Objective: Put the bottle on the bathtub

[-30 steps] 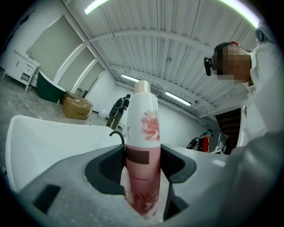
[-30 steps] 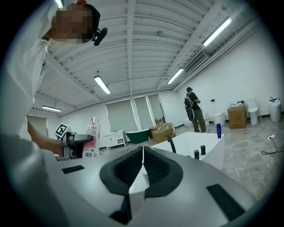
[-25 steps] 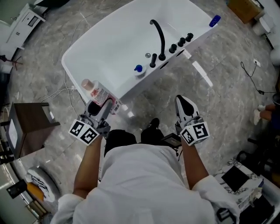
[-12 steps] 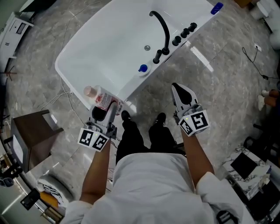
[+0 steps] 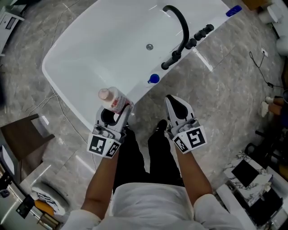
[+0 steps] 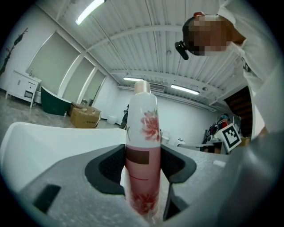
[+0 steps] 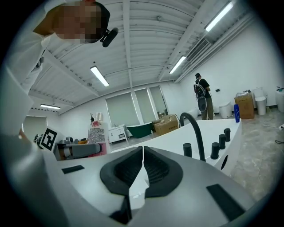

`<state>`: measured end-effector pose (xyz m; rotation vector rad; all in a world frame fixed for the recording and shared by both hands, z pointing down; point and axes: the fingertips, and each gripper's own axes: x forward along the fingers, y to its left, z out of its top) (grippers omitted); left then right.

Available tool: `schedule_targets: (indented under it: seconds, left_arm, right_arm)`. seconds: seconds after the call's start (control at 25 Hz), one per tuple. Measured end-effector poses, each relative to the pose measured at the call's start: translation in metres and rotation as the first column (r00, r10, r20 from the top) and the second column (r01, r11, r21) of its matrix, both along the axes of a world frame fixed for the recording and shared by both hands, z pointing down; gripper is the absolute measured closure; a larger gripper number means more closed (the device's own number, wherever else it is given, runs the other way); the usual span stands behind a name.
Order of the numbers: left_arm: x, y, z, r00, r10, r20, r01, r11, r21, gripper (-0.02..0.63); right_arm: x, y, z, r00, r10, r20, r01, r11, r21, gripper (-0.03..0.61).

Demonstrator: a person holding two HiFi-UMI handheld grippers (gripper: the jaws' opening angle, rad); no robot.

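Bottle [image 5: 112,98], white above and pink below with a flower print and a pale cap, stood upright between the jaws of the left hand-held gripper [image 5: 118,110], which were clamped on its lower half. It hung over the near rim of the white bathtub [image 5: 63,90], at the tub's near corner. Whether its base touched the rim could not be told. The right hand-held gripper [image 5: 174,103] was just outside the bathtub's near side, over the grey floor [image 5: 225,90], its jaws pressed together with nothing between them. Farther along that rim sat a small round blue object [image 5: 154,78]. Beyond it a black curved faucet [image 5: 181,27] arched over the basin, with black knobs [image 5: 204,31] beside it on the rim. A drain [image 5: 149,46] showed in the tub's bottom. At the bathtub's far end stood a blue bottle [image 5: 233,11].
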<state>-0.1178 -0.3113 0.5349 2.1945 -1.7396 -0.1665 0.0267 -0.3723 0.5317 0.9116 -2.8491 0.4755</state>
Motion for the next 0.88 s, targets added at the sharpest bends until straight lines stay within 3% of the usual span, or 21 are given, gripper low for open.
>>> schedule_targets:
  seconds: [0.24, 0.68, 0.88]
  left_arm:
    - [0.008, -0.022, 0.046, 0.993, 0.024, 0.113, -0.025, 1.000, 0.010, 0.383]
    - [0.004, -0.045, 0.124, 0.992, -0.041, 0.121, 0.041, 0.999, 0.004, 0.383]
    - [0.008, -0.047, 0.150, 0.990, -0.018, 0.141, 0.023, 0.999, -0.029, 0.383]
  right_arm:
    - [-0.015, -0.007, 0.052, 1.000, -0.023, -0.007, 0.023, 0.999, -0.045, 0.560]
    - [-0.041, -0.015, 0.122, 0.995, -0.095, -0.017, 0.094, 0.994, -0.052, 0.560]
    - [-0.039, -0.024, 0.146, 0.999, -0.045, 0.000, 0.045, 0.996, -0.080, 0.560]
